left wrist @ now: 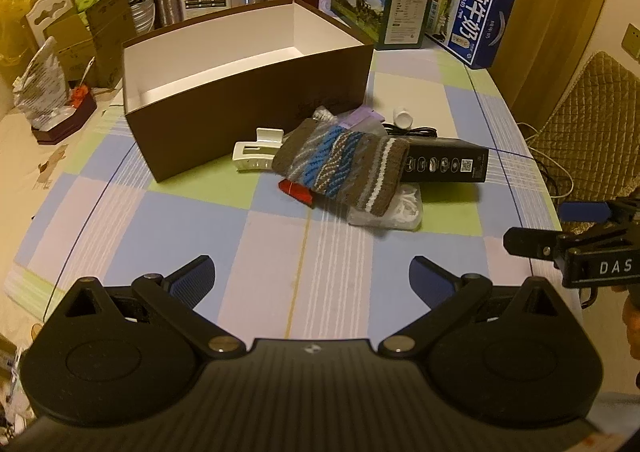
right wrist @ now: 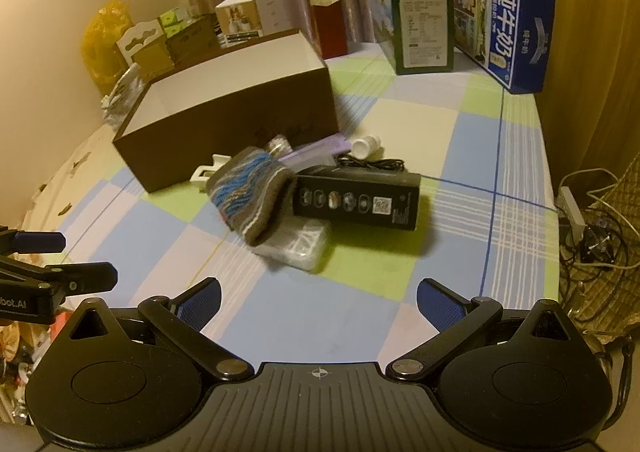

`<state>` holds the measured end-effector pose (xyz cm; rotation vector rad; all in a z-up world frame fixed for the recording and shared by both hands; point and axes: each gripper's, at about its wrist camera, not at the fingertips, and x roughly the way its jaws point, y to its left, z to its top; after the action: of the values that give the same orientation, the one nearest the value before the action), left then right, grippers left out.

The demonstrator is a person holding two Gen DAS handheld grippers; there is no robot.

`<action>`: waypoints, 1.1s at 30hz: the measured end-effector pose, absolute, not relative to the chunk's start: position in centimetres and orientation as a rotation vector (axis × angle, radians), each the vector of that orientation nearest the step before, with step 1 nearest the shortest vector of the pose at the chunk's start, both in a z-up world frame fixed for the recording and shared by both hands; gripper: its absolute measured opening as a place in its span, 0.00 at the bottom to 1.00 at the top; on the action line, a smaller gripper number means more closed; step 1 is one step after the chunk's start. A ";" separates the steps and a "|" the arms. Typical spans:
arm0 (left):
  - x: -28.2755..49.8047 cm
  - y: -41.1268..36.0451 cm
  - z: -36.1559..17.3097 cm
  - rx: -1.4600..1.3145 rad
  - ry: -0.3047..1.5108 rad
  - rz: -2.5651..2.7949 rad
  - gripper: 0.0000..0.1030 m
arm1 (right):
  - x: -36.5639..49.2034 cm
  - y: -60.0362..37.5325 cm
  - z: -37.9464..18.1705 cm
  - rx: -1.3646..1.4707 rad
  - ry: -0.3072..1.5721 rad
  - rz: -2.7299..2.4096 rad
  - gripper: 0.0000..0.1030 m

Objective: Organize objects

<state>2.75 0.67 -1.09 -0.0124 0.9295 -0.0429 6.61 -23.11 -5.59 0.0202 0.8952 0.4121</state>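
Both hand-held grippers, left (left wrist: 311, 272) and right (right wrist: 319, 294), spread wide, holding nothing. Knit pouch (left wrist: 340, 164) sits mid-frame straight ahead, long axis slanting lower right, brown box (left wrist: 248, 92) just behind on worktop (left wrist: 280, 252).

Left claw (left wrist: 312, 272) spread wide, right claw (right wrist: 319, 294) likewise

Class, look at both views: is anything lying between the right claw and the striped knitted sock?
Nothing visible. Only bare checked tablecloth lies between the open right claw and the striped knitted sock.
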 end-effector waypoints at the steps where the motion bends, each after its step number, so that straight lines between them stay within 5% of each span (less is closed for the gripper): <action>1: 3.0 0.7 -1.2 -0.009 0.926 -0.051 0.99 | 6.8 -23.2 -5.7 0.024 0.891 0.411 0.98; 12: 6.6 1.4 -3.5 -0.036 0.907 -0.128 0.98 | 9.1 -23.7 -7.1 0.068 0.886 0.367 0.98; 22: 11.3 2.2 -7.4 -0.296 0.967 -0.121 0.71 | 10.7 -25.4 -8.2 0.097 0.920 0.285 0.98; 33: 16.0 4.0 -11.8 -0.692 1.011 -0.086 0.63 | 11.7 -27.5 -8.6 0.133 0.946 0.203 0.98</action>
<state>16.00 3.95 -11.75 -0.6919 1.0107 -0.0864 11.74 -27.54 -8.55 0.1331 0.9458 0.2025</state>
